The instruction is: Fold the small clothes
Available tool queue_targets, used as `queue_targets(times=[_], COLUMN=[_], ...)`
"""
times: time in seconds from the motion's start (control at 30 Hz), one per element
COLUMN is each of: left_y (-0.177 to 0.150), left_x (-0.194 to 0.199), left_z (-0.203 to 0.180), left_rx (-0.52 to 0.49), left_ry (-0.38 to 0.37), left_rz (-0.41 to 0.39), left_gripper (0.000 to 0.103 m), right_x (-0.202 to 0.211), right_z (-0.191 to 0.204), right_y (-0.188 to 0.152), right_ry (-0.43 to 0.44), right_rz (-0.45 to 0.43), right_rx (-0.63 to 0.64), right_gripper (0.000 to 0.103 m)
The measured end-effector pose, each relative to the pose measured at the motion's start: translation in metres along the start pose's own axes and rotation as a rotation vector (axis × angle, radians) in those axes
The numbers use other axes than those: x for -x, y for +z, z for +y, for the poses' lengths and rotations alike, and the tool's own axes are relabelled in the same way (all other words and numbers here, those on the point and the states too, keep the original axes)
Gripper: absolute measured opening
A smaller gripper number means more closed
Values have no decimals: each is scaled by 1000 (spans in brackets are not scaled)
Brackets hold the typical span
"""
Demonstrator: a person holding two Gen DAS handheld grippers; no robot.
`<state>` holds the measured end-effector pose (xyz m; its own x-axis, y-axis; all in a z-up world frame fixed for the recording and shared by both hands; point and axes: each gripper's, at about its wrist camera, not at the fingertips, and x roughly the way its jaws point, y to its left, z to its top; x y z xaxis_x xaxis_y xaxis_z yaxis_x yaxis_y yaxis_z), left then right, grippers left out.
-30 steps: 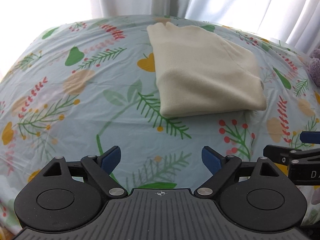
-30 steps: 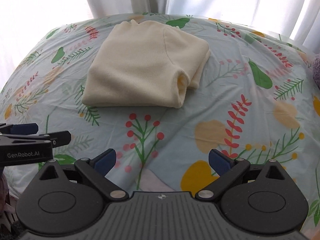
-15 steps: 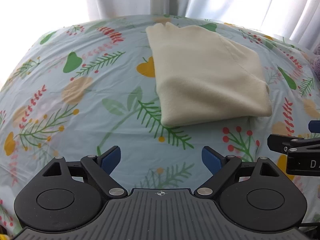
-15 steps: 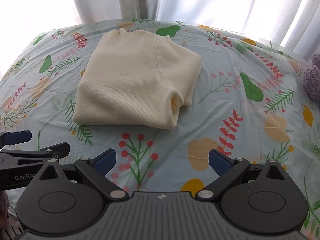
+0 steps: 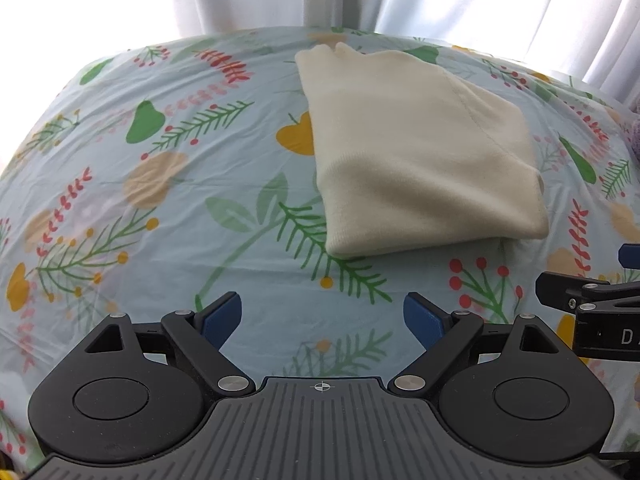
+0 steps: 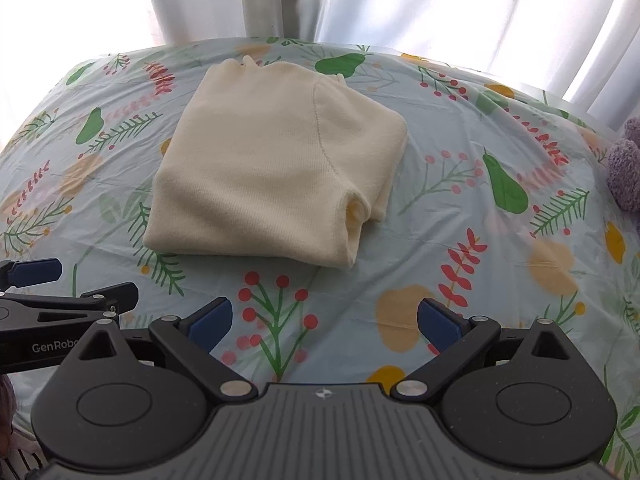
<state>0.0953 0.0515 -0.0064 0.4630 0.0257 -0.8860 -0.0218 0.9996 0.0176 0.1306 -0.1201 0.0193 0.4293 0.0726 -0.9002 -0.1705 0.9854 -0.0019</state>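
A cream knit garment [image 5: 420,152] lies folded into a compact rectangle on the floral sheet [image 5: 160,200]; it also shows in the right wrist view [image 6: 272,172]. My left gripper [image 5: 322,316] is open and empty, held above the sheet short of the garment's near edge. My right gripper [image 6: 325,320] is open and empty too, near the front of the sheet. Each gripper shows at the edge of the other's view: the right one [image 5: 592,296] and the left one [image 6: 60,288].
White curtains [image 6: 360,0] hang behind the table's far edge. A purple fuzzy item [image 6: 624,160] sits at the right edge of the sheet.
Both grippers have drawn back and risen a little from the folded garment, so more curtain shows. The garment has not moved. Both stay open.
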Motion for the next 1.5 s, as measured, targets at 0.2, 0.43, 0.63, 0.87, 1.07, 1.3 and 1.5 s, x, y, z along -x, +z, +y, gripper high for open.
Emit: queue_targets(times=[0.2,0.43,0.63,0.87,1.07,1.3,1.5], left_y=[-1,-2,-1,0,0,0,1], left_x=[-1,-2,-3,-2,-3,-4,-2], left_z=[-4,-4,-3,-4,-4,-5,-5], left_rx=[-12,-14,-7,-9,-5,-5,0], left_ry=[-9,-9,-8,-5,-6,-4,-4], left_rz=[7,9,11,7,10,8,5], left_gripper=[92,92,92,92,92,92,92], right_x=[1,0,0,0,0,0,0], right_z=[-2,-4,-2,-3,-6,-5,-6], right_y=[-1,-3,-3,-3,-3,-3,-3], right_ry=[-10,-14,-14,-15,-16,-16,-14], right_rz=[-2,5,5,2,2,2,0], right_rx=[-7,-19,-14,-17,-20,-20,-20], right_gripper=[99,99,99,99,99,99,99])
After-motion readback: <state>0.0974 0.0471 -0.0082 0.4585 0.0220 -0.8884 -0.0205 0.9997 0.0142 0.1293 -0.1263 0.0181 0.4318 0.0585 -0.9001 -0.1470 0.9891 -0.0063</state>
